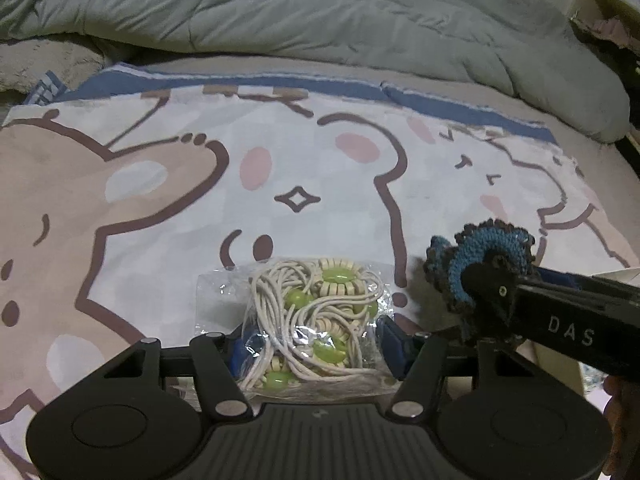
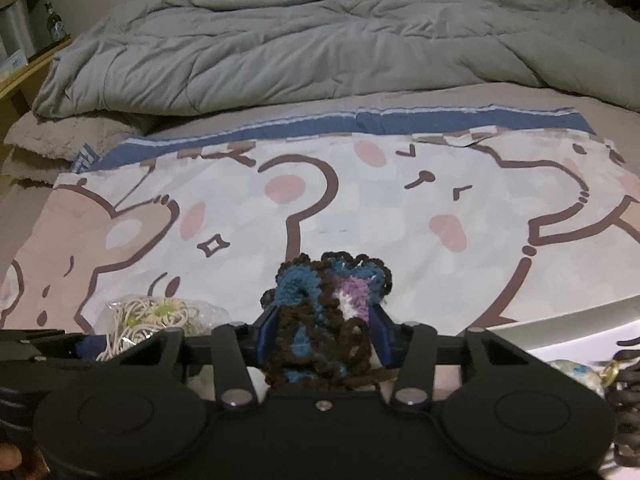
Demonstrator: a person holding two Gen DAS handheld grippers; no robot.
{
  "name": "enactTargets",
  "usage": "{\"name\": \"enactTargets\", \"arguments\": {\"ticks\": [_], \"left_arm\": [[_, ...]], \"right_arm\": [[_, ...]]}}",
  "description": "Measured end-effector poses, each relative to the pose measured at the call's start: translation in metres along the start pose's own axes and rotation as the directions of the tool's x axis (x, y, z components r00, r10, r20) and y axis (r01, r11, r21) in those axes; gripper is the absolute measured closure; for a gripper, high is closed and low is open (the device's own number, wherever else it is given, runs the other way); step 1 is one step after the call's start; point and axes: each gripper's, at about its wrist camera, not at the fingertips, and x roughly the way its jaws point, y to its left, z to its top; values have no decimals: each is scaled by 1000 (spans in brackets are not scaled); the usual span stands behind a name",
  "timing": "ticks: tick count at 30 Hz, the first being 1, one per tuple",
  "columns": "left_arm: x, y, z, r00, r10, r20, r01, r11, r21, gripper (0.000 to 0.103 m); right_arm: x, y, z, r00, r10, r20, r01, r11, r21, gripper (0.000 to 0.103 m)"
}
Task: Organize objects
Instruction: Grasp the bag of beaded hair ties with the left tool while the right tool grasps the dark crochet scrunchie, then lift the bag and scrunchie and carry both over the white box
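**Inspector A:** What is the left gripper (image 1: 310,344) carrying?

**Inspector B:** A clear bag of cord and green beads (image 1: 316,316). The bag is sitting squarely between the jaws, both blue pads are pressing on its sides, and its long axis is running near to far along the fingers.

**Inspector A:** And the right gripper (image 2: 324,336)?

**Inspector B:** Its jaws are closing on a crocheted piece (image 2: 326,312) in brown, blue and purple yarn. The piece is bunching up between the pads and sticking out at the far end.

**Inspector A:** How are the two lying relative to each other?

**Inspector B:** Side by side over the near edge of the cartoon-print sheet (image 1: 320,168) on the bed, the crochet just to the right of the bag, close but apart. I am judging each hand to be the nearer one for its own load, so neither is needing to cross over.
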Motion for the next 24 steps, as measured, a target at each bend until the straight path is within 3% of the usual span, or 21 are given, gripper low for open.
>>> {"name": "enactTargets", "arguments": {"ticks": [14, 24], "left_arm": [[-64, -6, -12, 998, -20, 67, 22, 1000, -22, 41], [-112, -18, -26, 993, -27, 116, 24, 999, 24, 41]], "right_arm": [[-72, 0, -4, 998, 39, 55, -37, 999, -36, 59], [-125, -7, -17, 993, 60, 101, -54, 997, -54, 60]]}}
